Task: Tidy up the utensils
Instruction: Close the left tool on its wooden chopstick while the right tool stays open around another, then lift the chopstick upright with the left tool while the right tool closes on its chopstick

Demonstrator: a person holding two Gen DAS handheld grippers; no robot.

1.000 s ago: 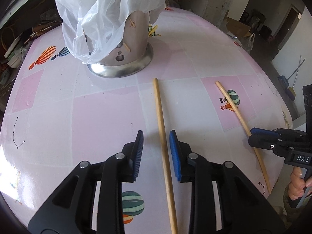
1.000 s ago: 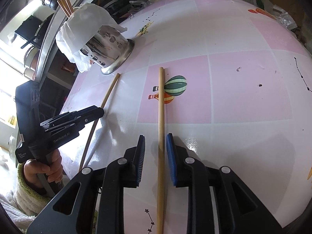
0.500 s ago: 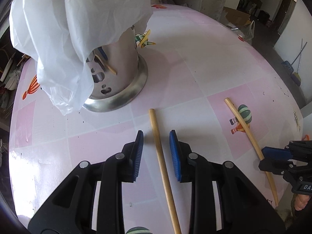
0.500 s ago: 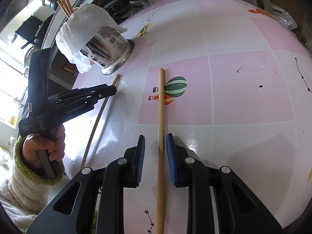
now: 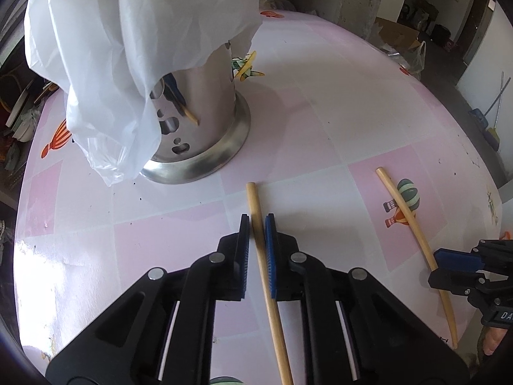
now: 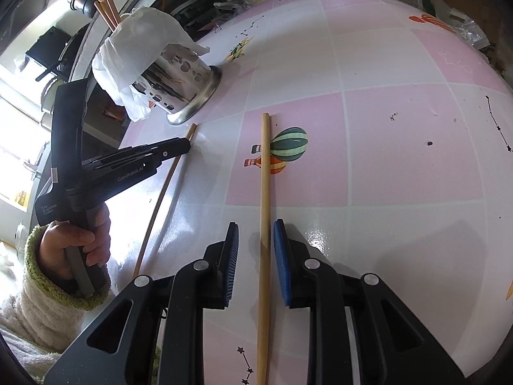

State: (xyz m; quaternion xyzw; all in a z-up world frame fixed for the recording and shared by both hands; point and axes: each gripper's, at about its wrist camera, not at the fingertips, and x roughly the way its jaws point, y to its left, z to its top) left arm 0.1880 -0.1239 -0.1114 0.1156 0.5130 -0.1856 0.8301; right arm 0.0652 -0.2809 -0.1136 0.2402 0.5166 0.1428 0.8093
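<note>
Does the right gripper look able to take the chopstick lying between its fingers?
Probably yes: the right gripper is open astride the chopstick, and nothing lies between fingers and stick.

The tablecloth [image 5: 320, 122] is a check of pale pink and white squares, printed with hot-air balloons: one striped dark and light green above an orange one [image 6: 288, 143] at twelve o'clock from the right gripper, an orange-red striped one [image 5: 59, 134] at nine o'clock from the holder, plus thin black star-line constellations [image 6: 500, 125]. Both chopsticks, the left [image 5: 256, 211] and the right [image 6: 264, 173], are plain light tan wood. The utensil holder [image 5: 205, 109] is shiny silver steel with dark cut-out holes, draped in a translucent white plastic bag [image 5: 128, 32]. Both grippers are matte black with blue ribbed pads [image 6: 282, 256]. The person's sleeve [image 6: 38, 295] is fluffy cream with a green cuff.
</note>
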